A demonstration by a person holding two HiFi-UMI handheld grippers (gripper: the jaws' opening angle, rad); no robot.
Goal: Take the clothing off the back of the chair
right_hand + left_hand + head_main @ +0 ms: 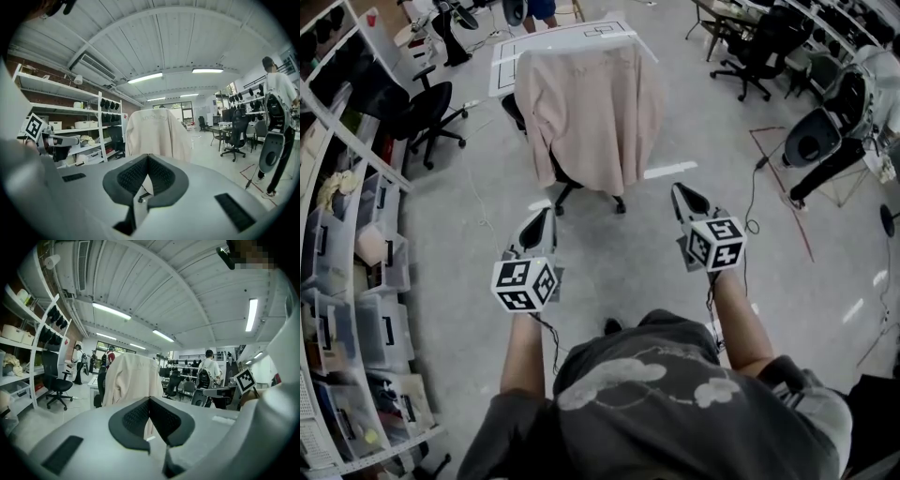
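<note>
A pale beige jacket (586, 112) hangs over the back of a black office chair (567, 187) on the grey floor ahead of me. It also shows as the beige jacket (131, 380) in the left gripper view and the jacket (157, 133) in the right gripper view, still some way off. My left gripper (546, 216) is shut and empty, short of the chair's lower left. My right gripper (680, 192) is shut and empty too, short of the chair's lower right. Neither touches the jacket.
White shelving (356, 234) with bins runs along the left. A second black chair (427, 108) stands at upper left, a white table (572, 37) behind the jacket. More chairs (759, 52) and a cable (750, 202) lie to the right. People stand in the background.
</note>
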